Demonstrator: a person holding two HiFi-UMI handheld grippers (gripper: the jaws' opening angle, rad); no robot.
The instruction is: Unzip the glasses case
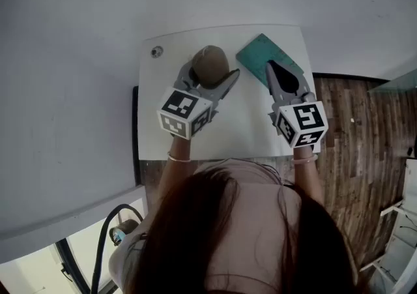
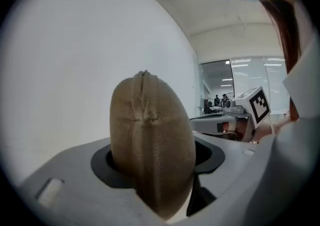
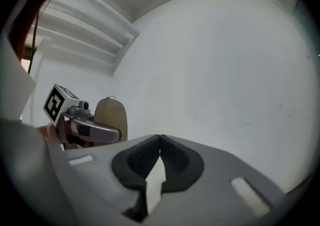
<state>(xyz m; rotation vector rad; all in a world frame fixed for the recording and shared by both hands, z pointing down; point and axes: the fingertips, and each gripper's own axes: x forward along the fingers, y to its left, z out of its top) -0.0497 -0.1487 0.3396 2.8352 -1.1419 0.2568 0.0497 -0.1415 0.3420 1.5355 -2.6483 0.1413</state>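
A tan fabric glasses case stands on end at the back of the small white table. My left gripper is shut on it, one jaw on each side. In the left gripper view the case fills the gap between the dark pads, its zip seam running up the middle to the top, and the left gripper clamps its lower half. My right gripper is shut with nothing in it, a short way to the right of the case. In the right gripper view the right gripper has its jaws touching, and the case shows at the left.
A teal flat thing lies at the table's back right, partly under the right gripper. A small round fitting sits at the back left corner. Wooden floor lies to the right, and a black cable at the lower left.
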